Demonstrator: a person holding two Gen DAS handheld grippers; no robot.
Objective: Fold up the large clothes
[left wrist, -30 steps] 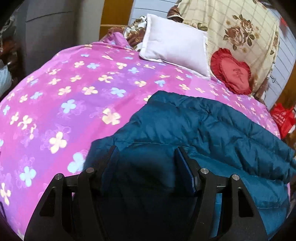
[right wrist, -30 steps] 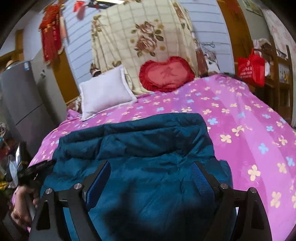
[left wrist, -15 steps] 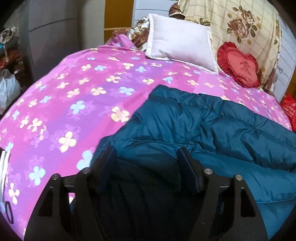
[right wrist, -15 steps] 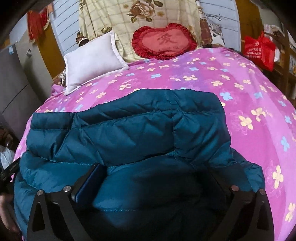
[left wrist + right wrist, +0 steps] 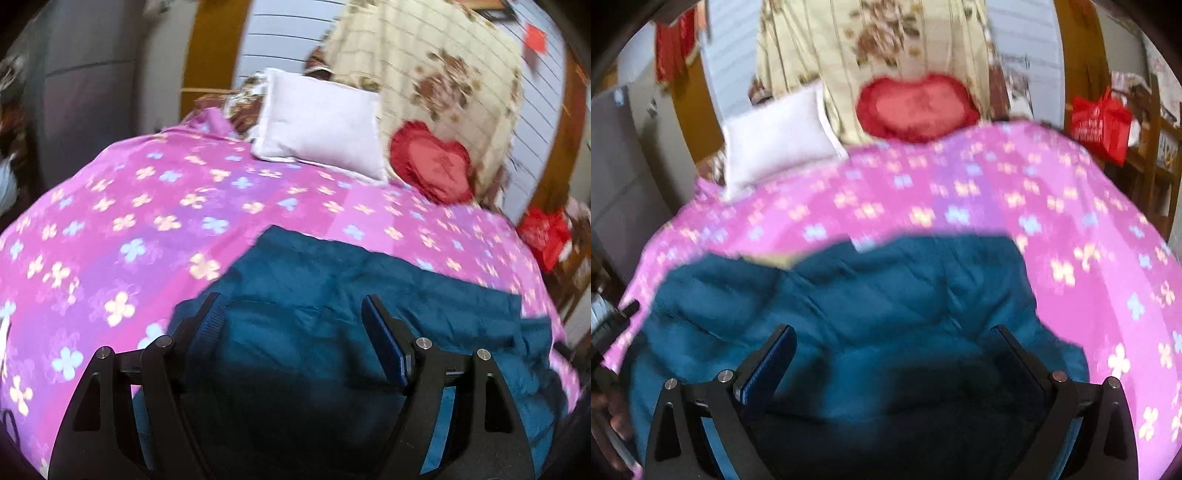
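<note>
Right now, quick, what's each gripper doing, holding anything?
Left gripper: jaws open and just been opening, over the blue jacket, gripping nothing.
Right gripper: jaws wide open, just been opening, above the jacket, gripping nothing.

Motion blur smears the right wrist view, so the flowers on the pink bedspread (image 5: 1052, 192) are streaks. The teal puffer jacket (image 5: 886, 295) runs off the bottom edge, its near part dark behind the gripper. A hand (image 5: 605, 417) is cut by the left edge.

Home bedroom: bed (image 5: 110, 229), pillow (image 5: 321, 122).
</note>
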